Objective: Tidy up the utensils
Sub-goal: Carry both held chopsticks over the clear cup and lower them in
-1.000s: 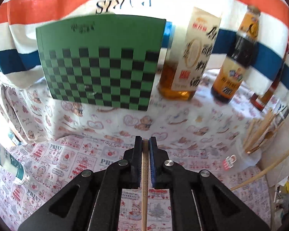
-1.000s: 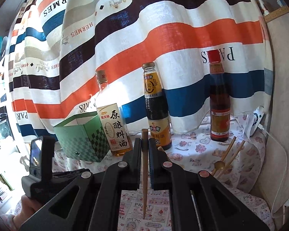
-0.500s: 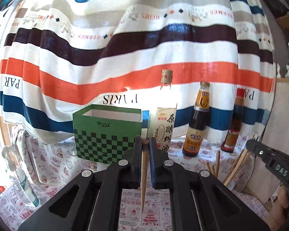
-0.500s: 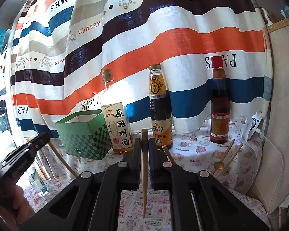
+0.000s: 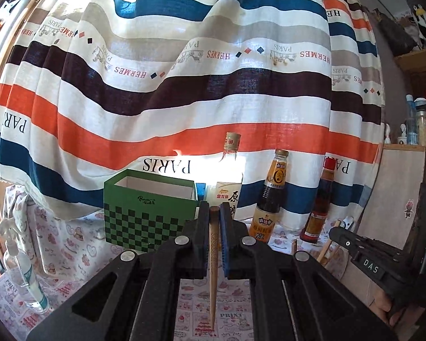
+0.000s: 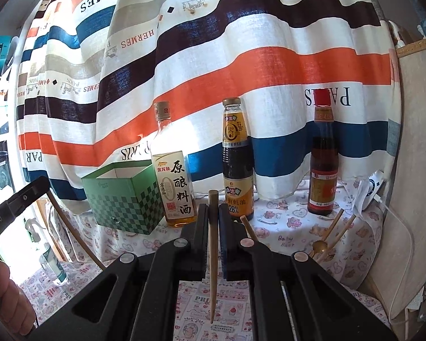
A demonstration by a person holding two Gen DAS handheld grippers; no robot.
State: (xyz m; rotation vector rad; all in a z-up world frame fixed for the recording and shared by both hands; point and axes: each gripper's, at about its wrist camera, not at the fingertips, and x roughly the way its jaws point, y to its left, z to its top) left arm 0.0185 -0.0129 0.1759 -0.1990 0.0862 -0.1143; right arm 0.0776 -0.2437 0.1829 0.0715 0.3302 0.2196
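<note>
Now both hands carry one chopstick each: the left gripper [image 5: 213, 218] is clenched on a patterned chopstick [image 5: 213, 267] and the right gripper [image 6: 213, 218] on a plain chopstick [image 6: 213, 255], each stick standing almost upright between its fingers with the thin tip down. From the left fingers the open green box [image 5: 152, 216] lies at about 10 o'clock, nearer to this hand than to the right one, judging by both views. Its top rim is free. Beside it, at 1 o'clock, stands the pale bottle [image 5: 230, 182], so room is narrow there. More utensils [image 6: 331, 236] lean on the worktop [image 6: 284, 227] at 3 o'clock.
</note>
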